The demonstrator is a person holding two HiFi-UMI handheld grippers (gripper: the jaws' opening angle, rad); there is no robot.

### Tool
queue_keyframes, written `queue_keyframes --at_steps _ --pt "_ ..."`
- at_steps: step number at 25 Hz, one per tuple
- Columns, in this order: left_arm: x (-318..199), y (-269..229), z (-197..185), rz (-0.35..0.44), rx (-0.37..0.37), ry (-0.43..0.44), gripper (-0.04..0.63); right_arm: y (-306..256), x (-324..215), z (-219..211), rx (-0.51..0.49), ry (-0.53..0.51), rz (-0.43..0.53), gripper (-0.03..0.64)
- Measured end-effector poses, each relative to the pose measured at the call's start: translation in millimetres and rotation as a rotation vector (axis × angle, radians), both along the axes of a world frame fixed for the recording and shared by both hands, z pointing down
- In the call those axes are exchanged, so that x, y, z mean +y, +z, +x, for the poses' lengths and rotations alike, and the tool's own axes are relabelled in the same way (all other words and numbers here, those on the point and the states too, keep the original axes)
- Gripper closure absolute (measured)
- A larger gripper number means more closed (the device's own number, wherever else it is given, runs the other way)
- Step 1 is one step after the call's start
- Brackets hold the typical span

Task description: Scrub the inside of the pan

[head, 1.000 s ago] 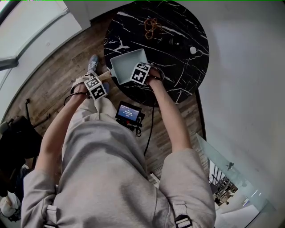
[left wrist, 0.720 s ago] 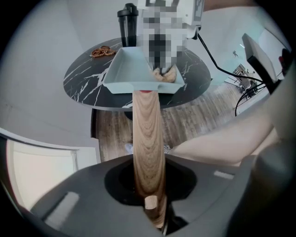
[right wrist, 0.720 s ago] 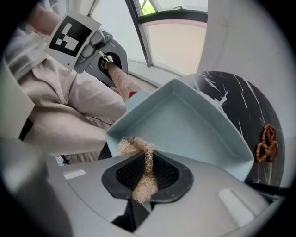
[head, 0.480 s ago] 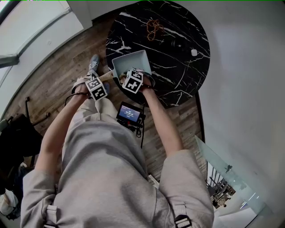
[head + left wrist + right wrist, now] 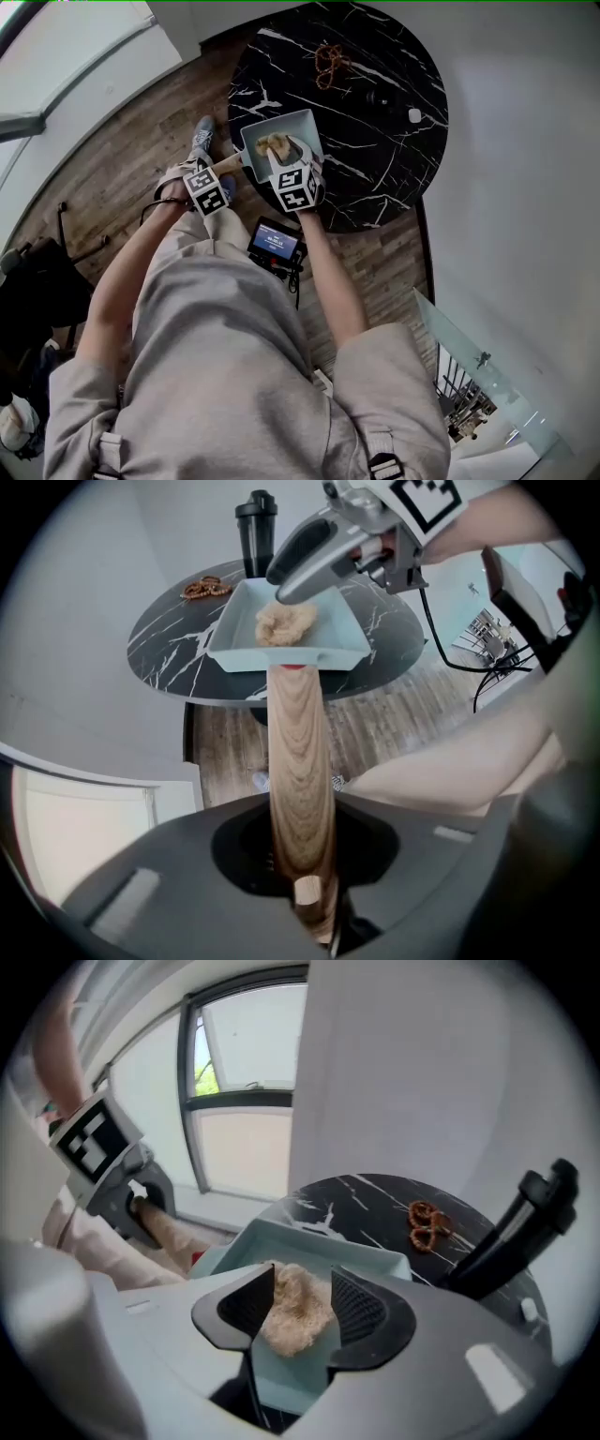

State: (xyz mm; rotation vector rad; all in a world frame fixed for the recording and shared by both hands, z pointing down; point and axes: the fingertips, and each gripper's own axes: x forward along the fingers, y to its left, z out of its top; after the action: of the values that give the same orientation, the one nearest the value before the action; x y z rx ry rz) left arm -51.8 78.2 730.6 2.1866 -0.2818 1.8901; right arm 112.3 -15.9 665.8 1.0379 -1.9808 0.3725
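The pale blue square pan [image 5: 302, 125] sits at the near edge of the round black marble table [image 5: 384, 141], its wooden handle [image 5: 298, 761] sticking out past the rim towards the person; the left gripper [image 5: 305, 892] points down and is clamped tight on that handle, bracing the pan; a beige fibrous scrubbing pad [image 5: 295, 1307] lies loose on the pan floor, near the handle side; the right gripper [image 5: 302, 1302] hangs tilted over the pan with its jaws just spread to their widest, the pad lying in line between them but gripped by neither pad, so this claw holds nothing; whether a tip brushes the fibres cannot be told. The step in hand looks like a letting-go of the pad, either to take a fresh grip or because the scrubbing is over, and these views do not settle which. If more scrubbing is wanted, the next move calls for lowering the open jaws astride the pad, closing firmly, and then pressing it flat against the floor and walls while the left claw keeps the handle from twisting.
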Motion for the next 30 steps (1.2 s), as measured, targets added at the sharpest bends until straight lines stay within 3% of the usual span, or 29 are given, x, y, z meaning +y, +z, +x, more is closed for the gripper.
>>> queue_keyframes --at_steps 3,8,21,30 --pt "0.2 0.5 -1.8 0.0 -0.012 0.002 0.538 4.0 -10.3 6.1 -0.017 0.156 -0.049 0.42" --pt "-0.2 1.2 -1.2 -0.004 -0.017 0.006 0.538 41.7 11.0 -8.6 0.076 0.002 -0.251 0.423" --pt "-0.4 2.0 -1.5 0.012 -0.019 0.029 0.538 43.8 -16.8 -34.4 0.03 -0.079 -0.259 0.425" --pt "-0.8 3.4 -1.5 0.015 -0.025 0.031 0.543 44.8 -14.4 -49.2 0.094 -0.206 -0.301 0.444"
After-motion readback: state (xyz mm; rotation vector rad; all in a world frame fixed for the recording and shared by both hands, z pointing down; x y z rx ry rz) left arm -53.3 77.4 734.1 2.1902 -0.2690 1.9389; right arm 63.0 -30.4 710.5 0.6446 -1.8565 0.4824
